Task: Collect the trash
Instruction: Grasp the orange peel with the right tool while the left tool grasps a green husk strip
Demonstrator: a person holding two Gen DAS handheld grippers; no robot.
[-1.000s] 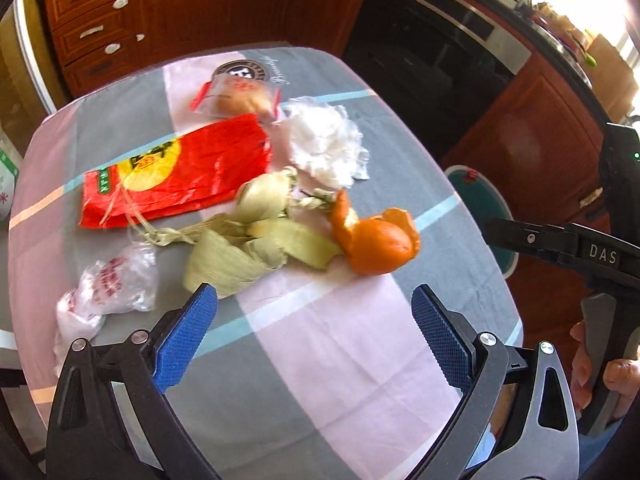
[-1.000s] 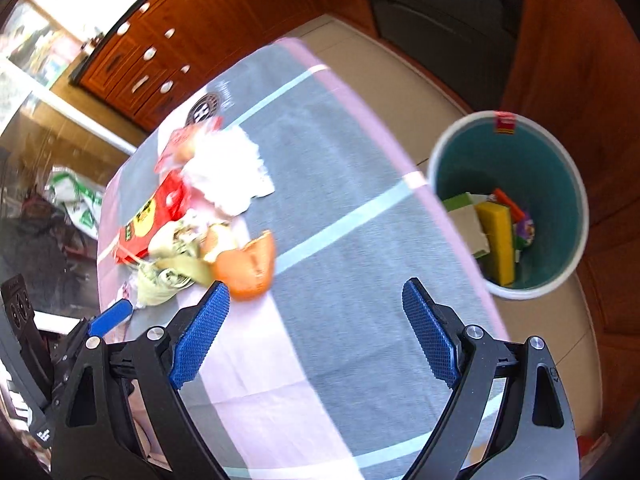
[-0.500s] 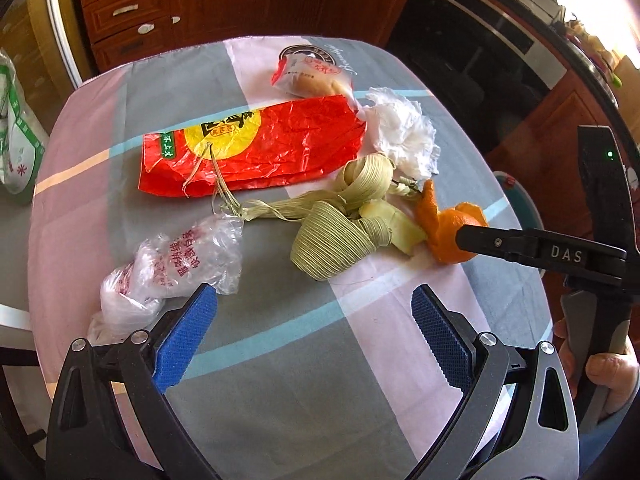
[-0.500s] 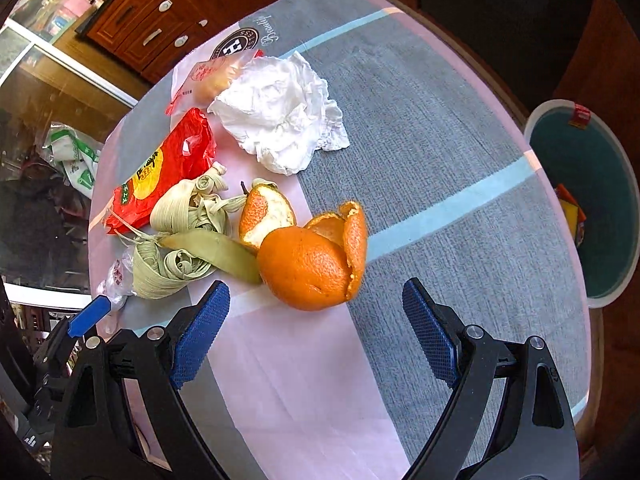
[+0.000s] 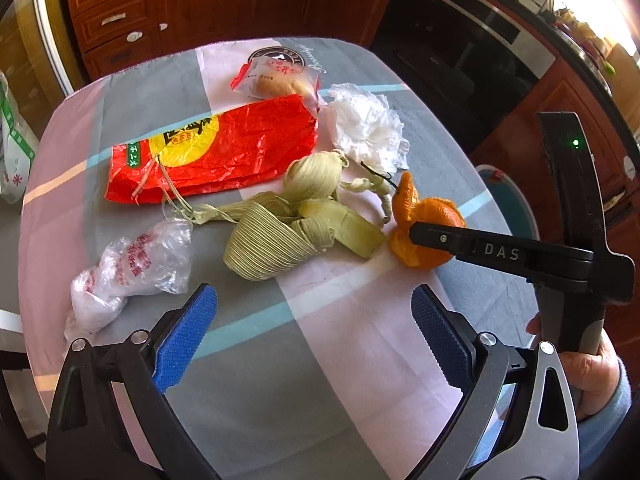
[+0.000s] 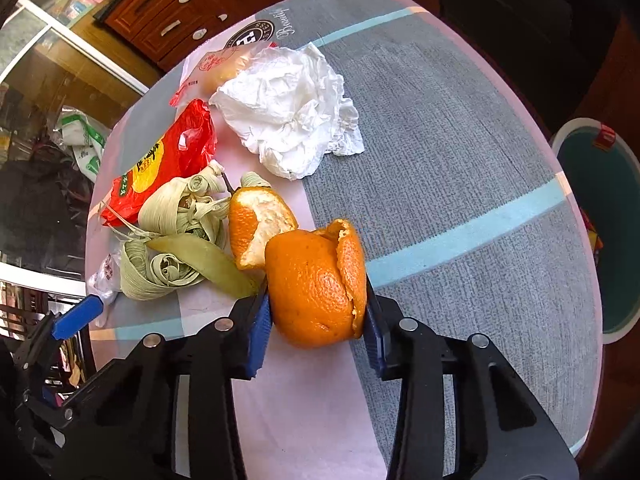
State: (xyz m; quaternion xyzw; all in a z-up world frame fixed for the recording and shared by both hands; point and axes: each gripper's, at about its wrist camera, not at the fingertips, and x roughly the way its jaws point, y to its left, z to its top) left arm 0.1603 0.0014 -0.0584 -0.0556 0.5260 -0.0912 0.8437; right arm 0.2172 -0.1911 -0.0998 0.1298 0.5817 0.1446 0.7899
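Observation:
Trash lies on a round table with a grey and pink cloth. An orange peel sits between the blue pads of my right gripper, which is shut on it; it also shows in the left wrist view. Beside it lie pale green leaf wrappers, a crumpled white tissue, a red snack bag, a clear bun wrapper and a crumpled clear plastic bag. My left gripper is open and empty above the table's near side.
A teal waste bin stands on the floor off the table's right edge. Brown cabinets and a dark oven front stand behind the table. A hand holds the right gripper's handle.
My right gripper has moved onto the orange peel and closed on it. My left gripper has drifted slightly and stays open.

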